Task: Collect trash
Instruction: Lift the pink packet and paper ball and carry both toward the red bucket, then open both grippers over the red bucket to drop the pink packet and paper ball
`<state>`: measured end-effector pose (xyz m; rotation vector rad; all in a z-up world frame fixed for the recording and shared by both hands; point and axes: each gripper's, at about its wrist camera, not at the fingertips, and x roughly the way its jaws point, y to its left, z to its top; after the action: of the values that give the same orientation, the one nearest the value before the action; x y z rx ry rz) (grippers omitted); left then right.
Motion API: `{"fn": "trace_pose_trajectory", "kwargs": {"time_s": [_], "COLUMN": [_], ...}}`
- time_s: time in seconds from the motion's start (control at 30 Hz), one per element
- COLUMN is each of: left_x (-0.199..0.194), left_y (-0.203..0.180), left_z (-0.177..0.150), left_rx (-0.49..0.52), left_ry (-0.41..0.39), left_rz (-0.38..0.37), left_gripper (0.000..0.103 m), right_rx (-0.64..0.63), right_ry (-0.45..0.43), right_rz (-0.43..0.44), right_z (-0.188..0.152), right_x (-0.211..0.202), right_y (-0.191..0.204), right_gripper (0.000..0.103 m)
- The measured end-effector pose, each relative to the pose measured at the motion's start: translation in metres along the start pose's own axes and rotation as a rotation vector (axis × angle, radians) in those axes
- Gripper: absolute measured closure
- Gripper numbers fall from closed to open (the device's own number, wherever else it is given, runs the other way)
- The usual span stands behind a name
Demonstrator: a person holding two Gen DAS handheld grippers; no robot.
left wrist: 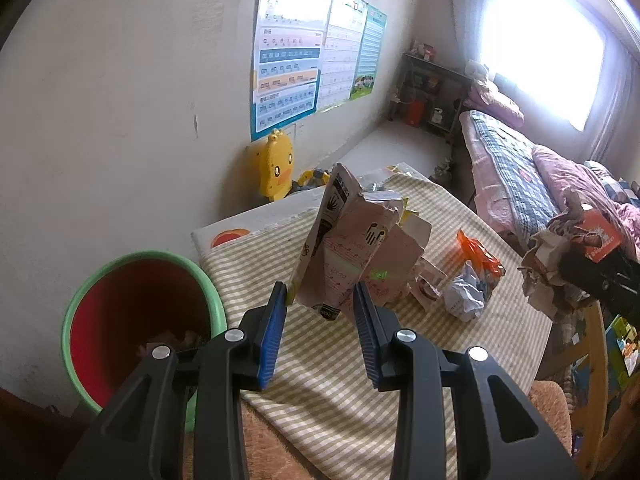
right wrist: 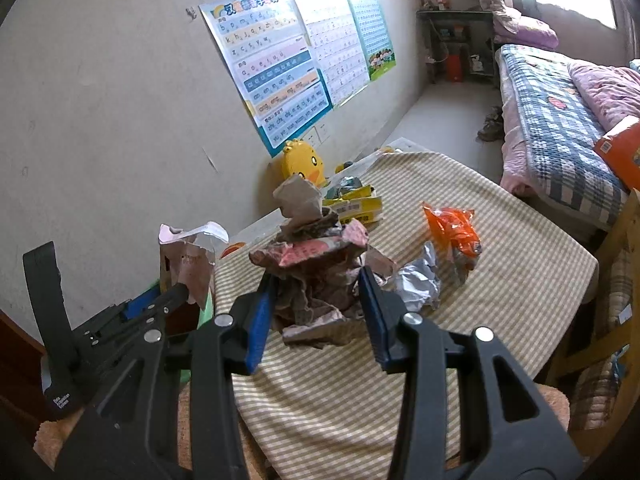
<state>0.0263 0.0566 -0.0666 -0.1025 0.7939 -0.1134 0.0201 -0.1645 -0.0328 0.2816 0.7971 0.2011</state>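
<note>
While the left gripper (left wrist: pixel 320 300) squeezes a torn pink carton (left wrist: pixel 352 248) between its blue pads, it holds the carton up in the air, just beside the bin (left wrist: pixel 100 280). The bin is red inside with a green rim and sits on the floor next to the table, with some trash already at its bottom. I think the carton is held there so it can drop in next.

The right gripper (right wrist: pixel 318 300) is clamped on a crumpled wad of paper (right wrist: pixel 316 276), lifted off the striped tablecloth (right wrist: pixel 520 280). More trash waits on the cloth: an orange wrapper (right wrist: pixel 454 228), a crumpled white paper ball (right wrist: pixel 418 284) just beside it, and a yellow box (right wrist: pixel 356 206) farther back. A yellow duck toy (right wrist: pixel 302 162) leans by the wall.
</note>
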Motion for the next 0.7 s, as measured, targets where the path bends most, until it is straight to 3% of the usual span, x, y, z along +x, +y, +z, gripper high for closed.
{"fn": "trace_pose_trajectory", "kwargs": {"time_s": [0.7], "left_x": [-0.002], "left_y": [0.058], "left_z": [-0.013], "left_rx": [-0.115], "left_ry": [0.015], "left_rz": [0.055], "left_gripper": [0.071], "right_rx": [-0.102], "right_ry": [0.122], "right_rz": [0.071], "right_z": [-0.014], "right_x": [0.048], "right_y": [0.062], "right_gripper": [0.062]}}
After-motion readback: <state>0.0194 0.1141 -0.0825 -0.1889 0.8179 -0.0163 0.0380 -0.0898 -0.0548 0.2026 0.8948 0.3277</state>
